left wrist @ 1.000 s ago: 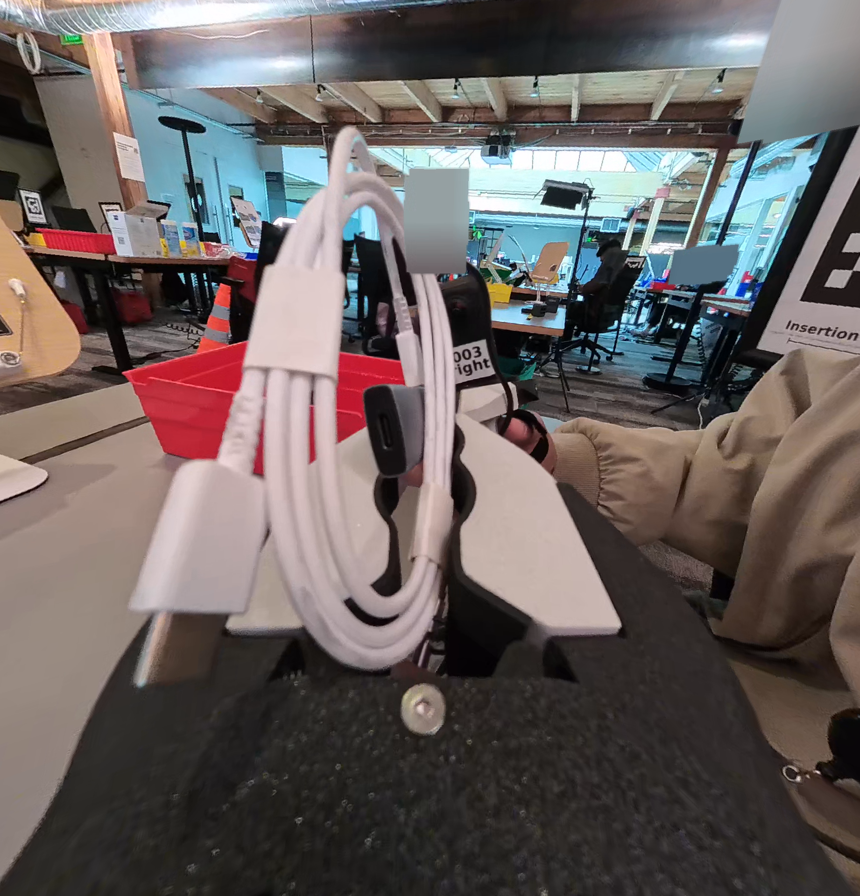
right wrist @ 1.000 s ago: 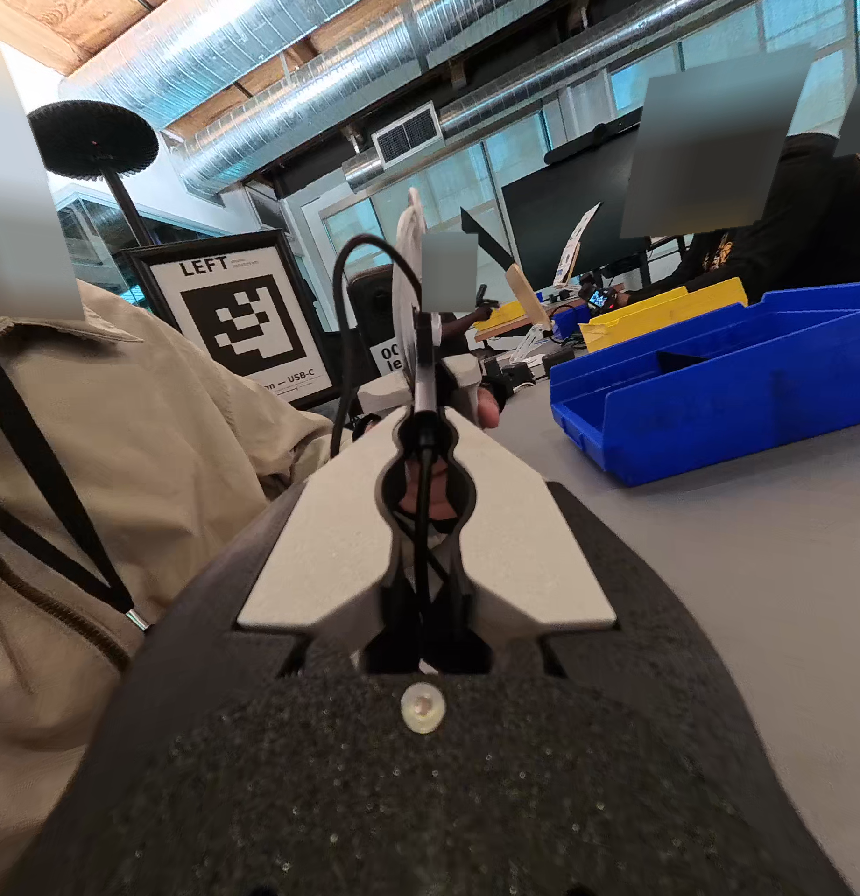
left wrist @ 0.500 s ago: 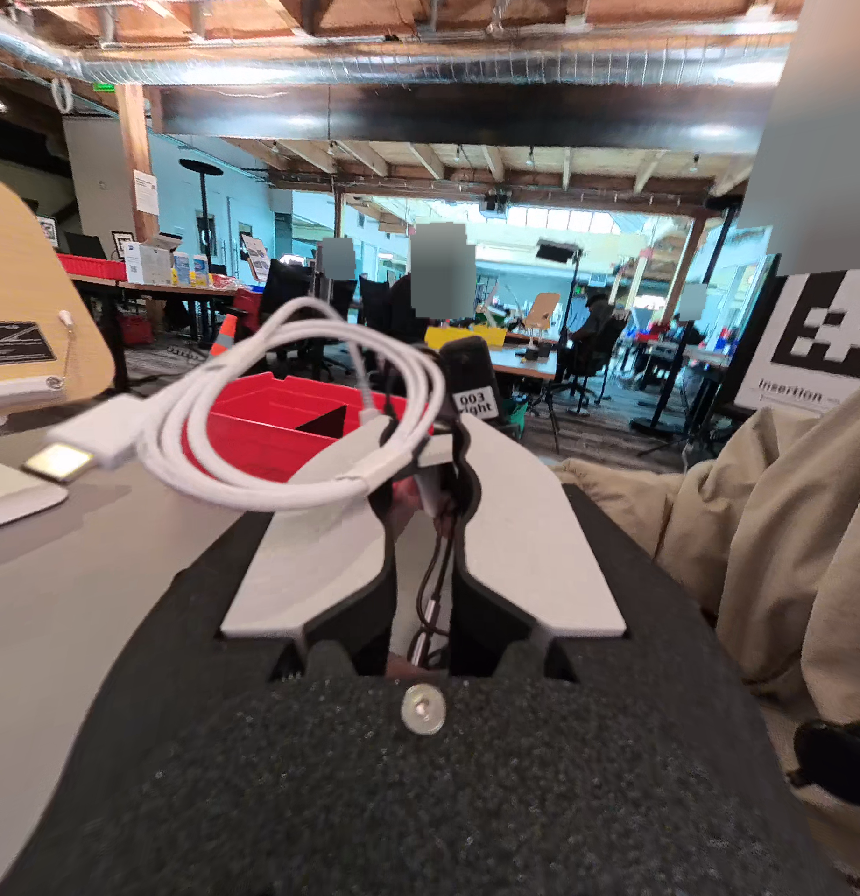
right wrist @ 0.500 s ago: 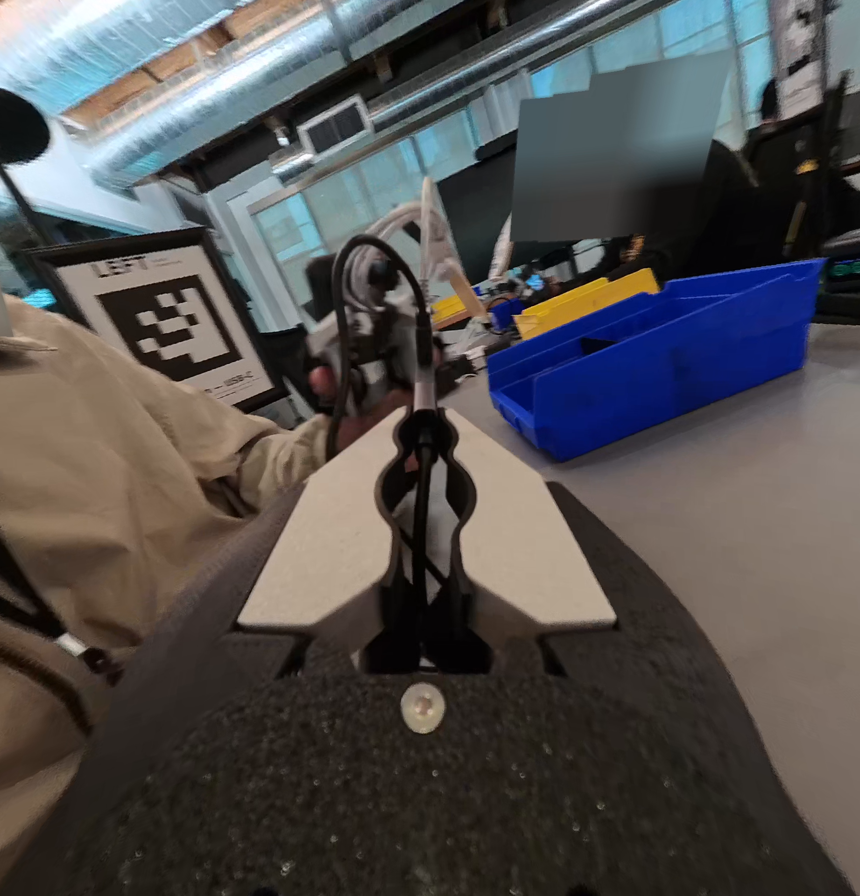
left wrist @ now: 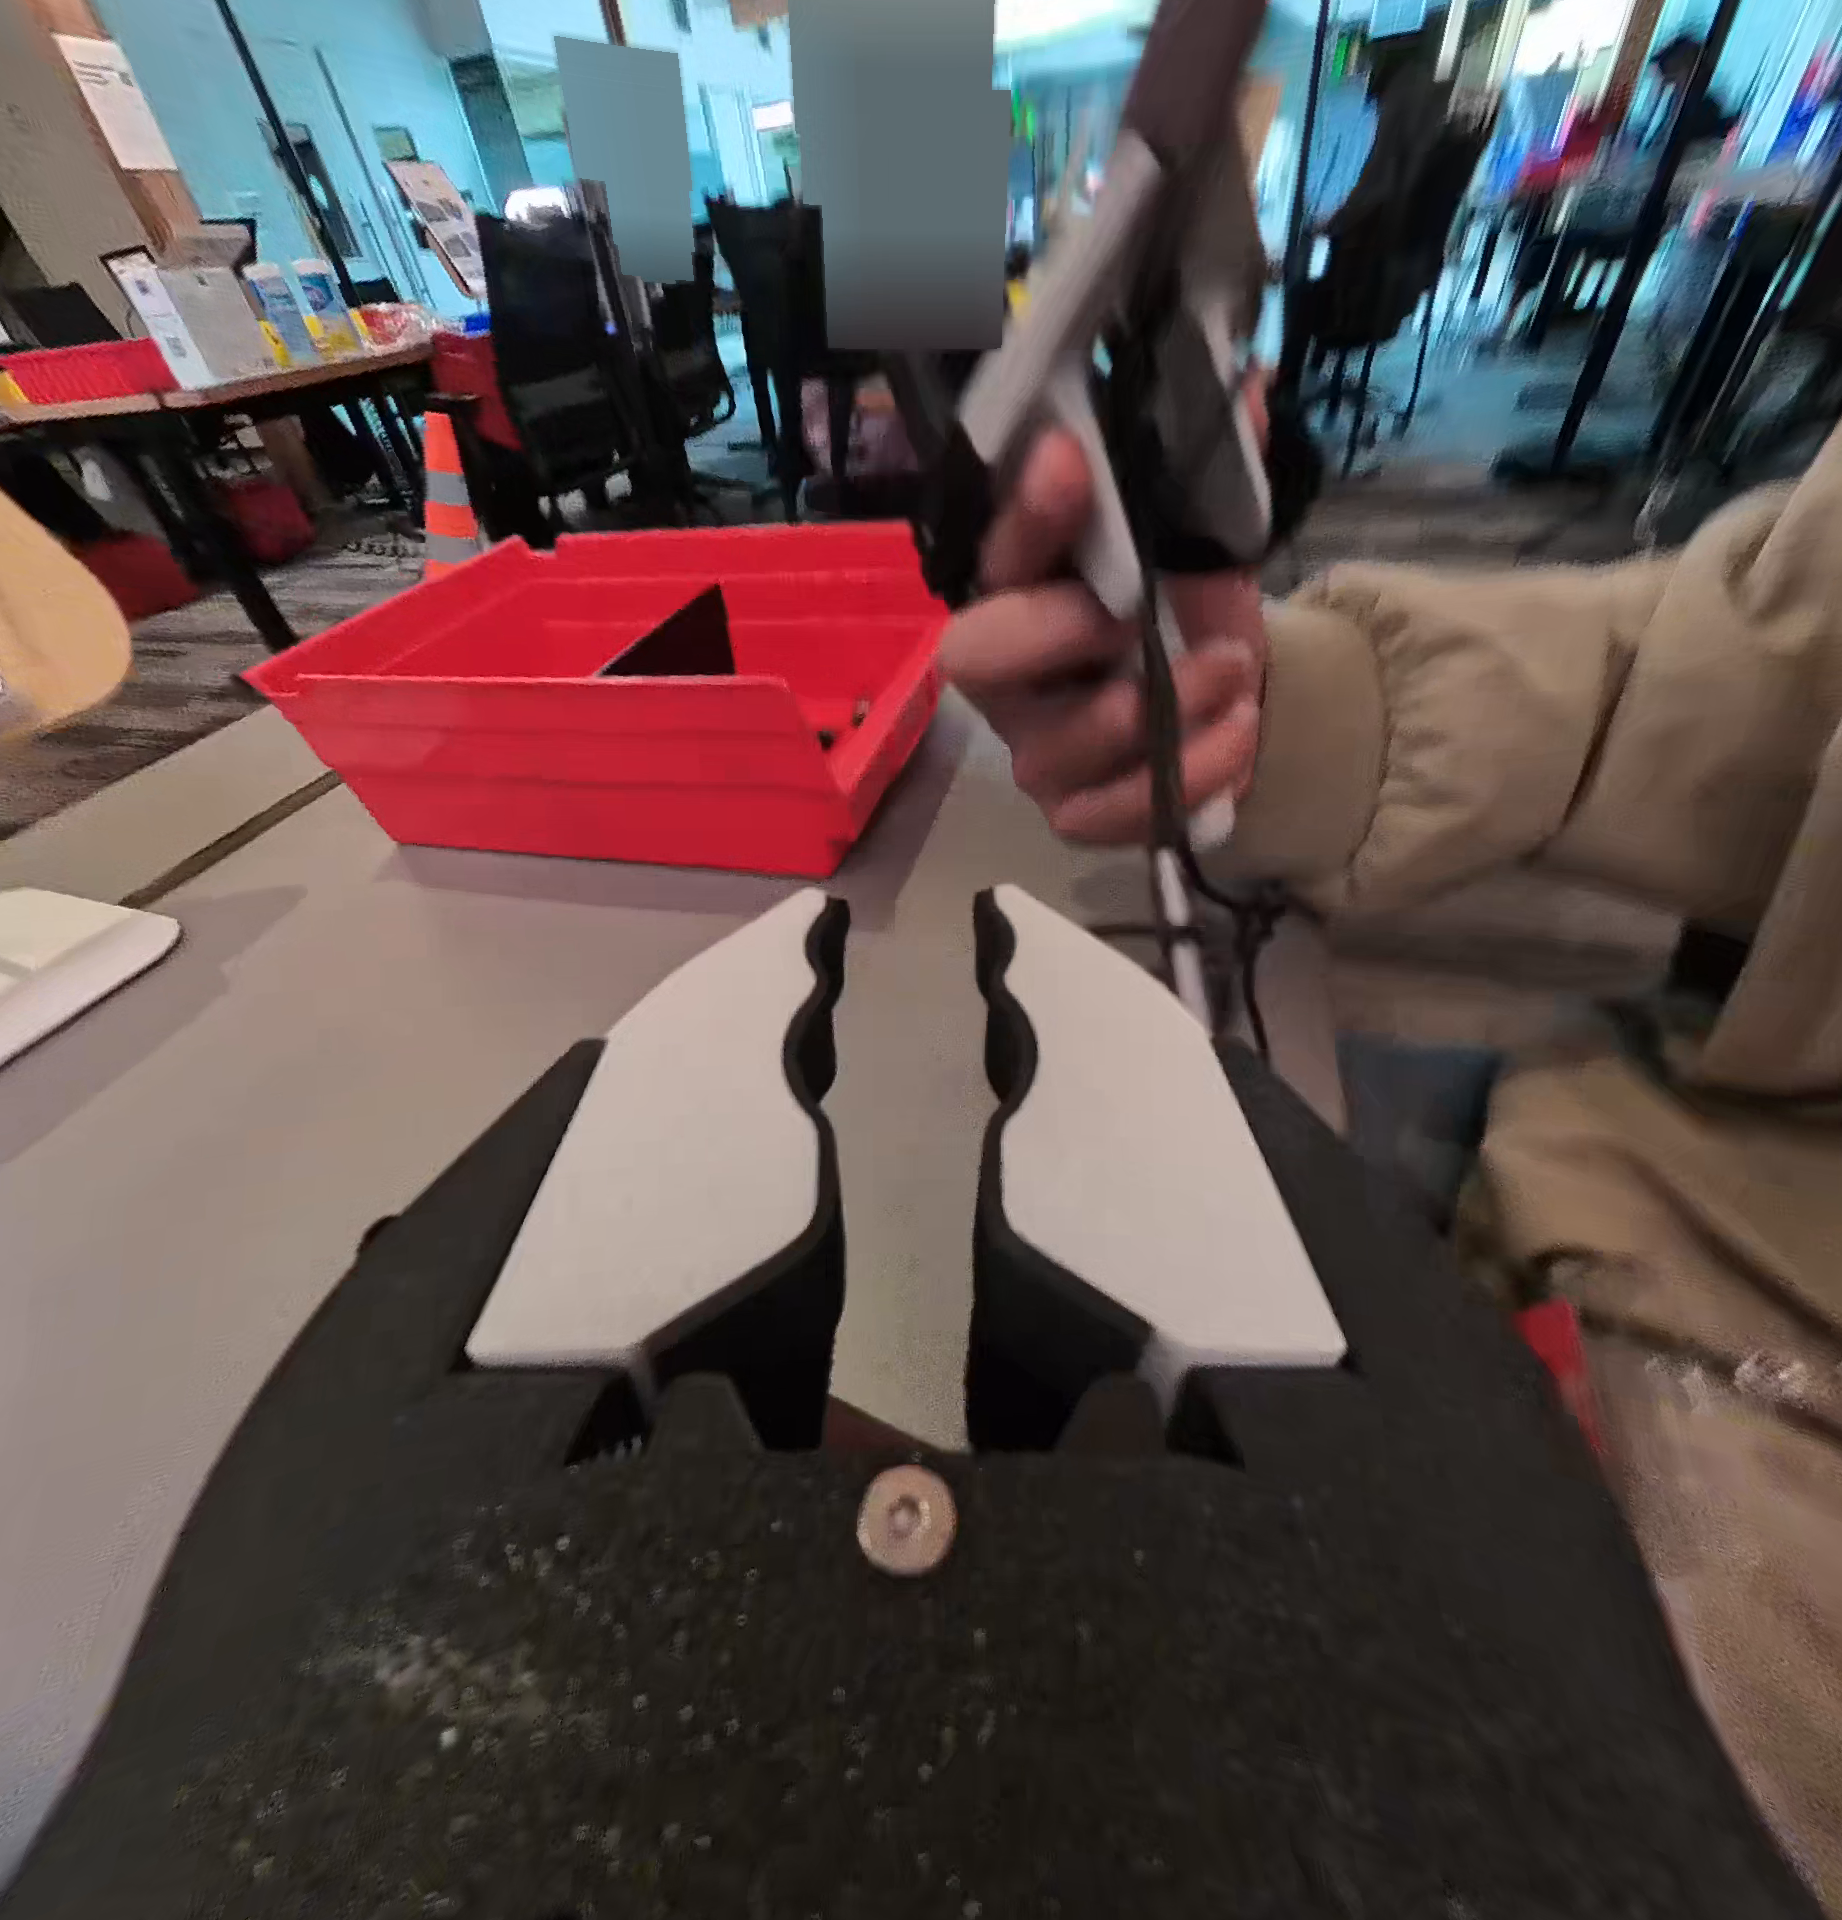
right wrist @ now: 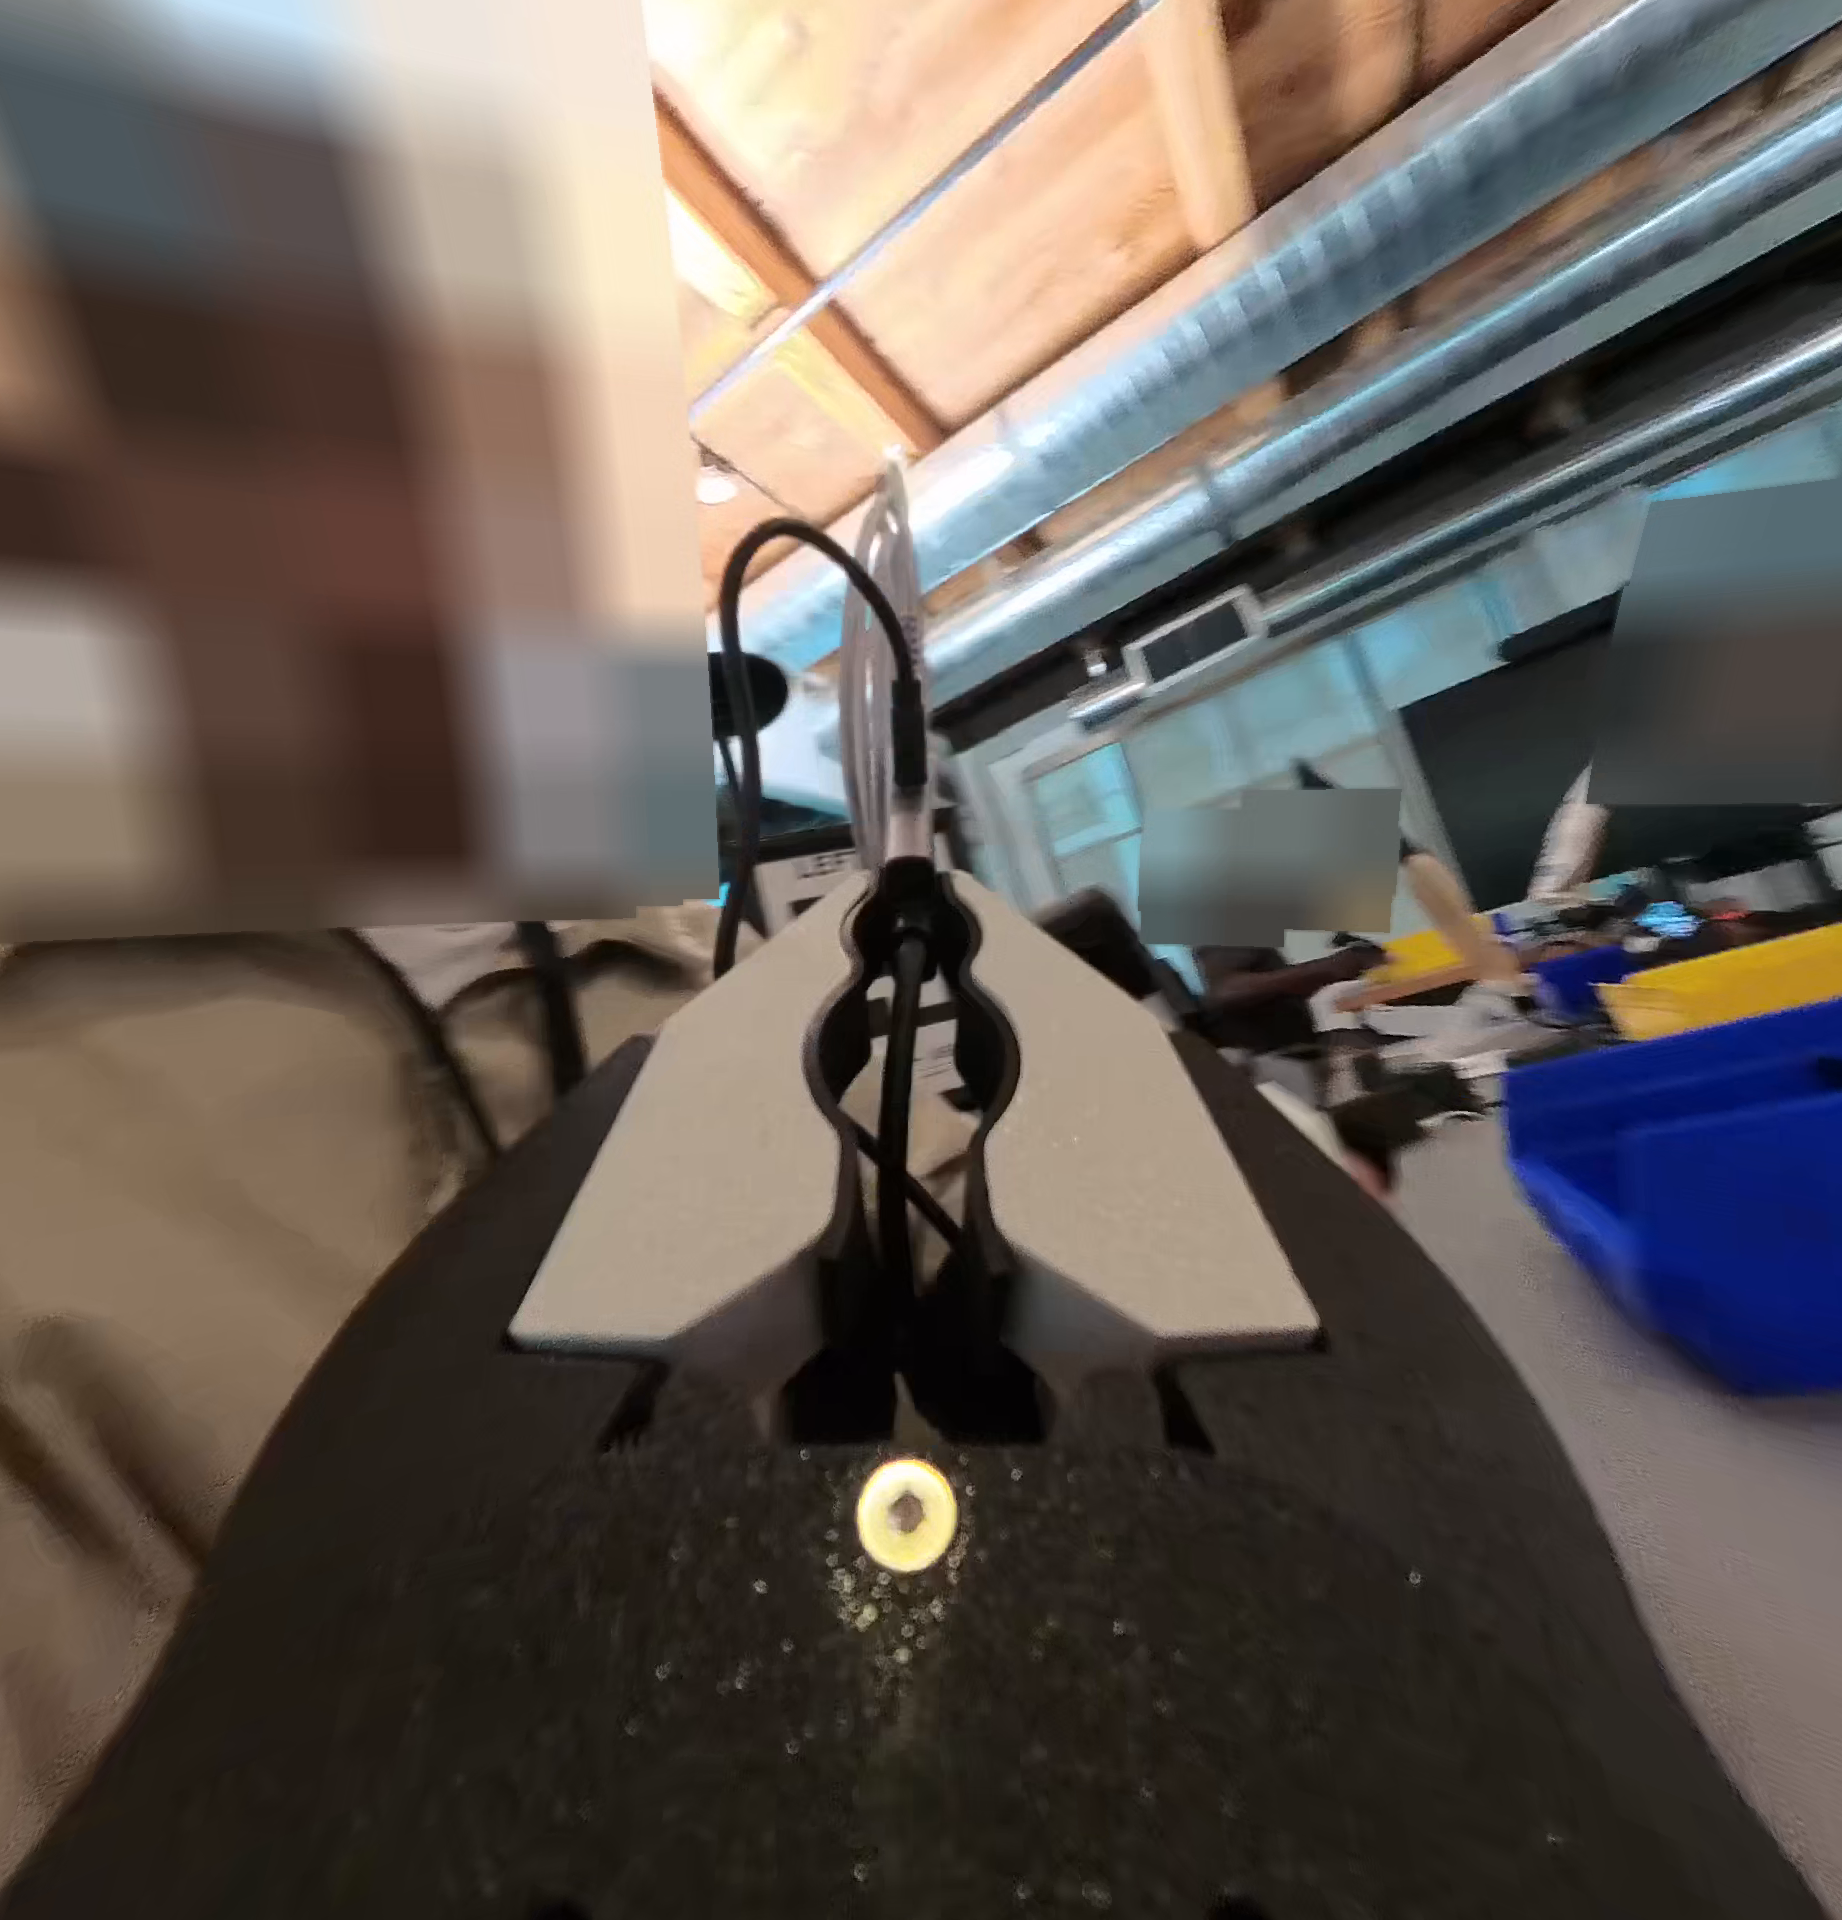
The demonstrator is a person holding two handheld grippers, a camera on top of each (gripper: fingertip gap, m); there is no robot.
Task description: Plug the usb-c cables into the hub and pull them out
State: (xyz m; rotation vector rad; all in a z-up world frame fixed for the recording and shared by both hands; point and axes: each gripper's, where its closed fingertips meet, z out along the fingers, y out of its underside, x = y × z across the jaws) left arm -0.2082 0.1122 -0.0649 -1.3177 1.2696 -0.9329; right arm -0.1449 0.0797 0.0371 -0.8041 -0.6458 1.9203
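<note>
The left tongs (left wrist: 906,914) stand parted and empty over the grey tabletop (left wrist: 273,1039), a red bin (left wrist: 605,727) beyond them in a workshop of desks and chairs. Under wooden beams and silver ducts (right wrist: 1260,374), the right tongs (right wrist: 909,883) are clamped on a black usb-c cable (right wrist: 901,1049), with a blue bin (right wrist: 1706,1195) on the tabletop to their right.

The table (left wrist: 221,1091) is flat and grey. A dark line runs across it on the far left. A red bin (left wrist: 626,717) sits on the table, past the tips of the left tongs (left wrist: 906,914) and a bit to the left. A flat white thing (left wrist: 44,966) with a round corner lies on the table, far to the left of those tongs. A blue bin (right wrist: 1717,1174) sits on the table to the right of the right tongs (right wrist: 904,896).
</note>
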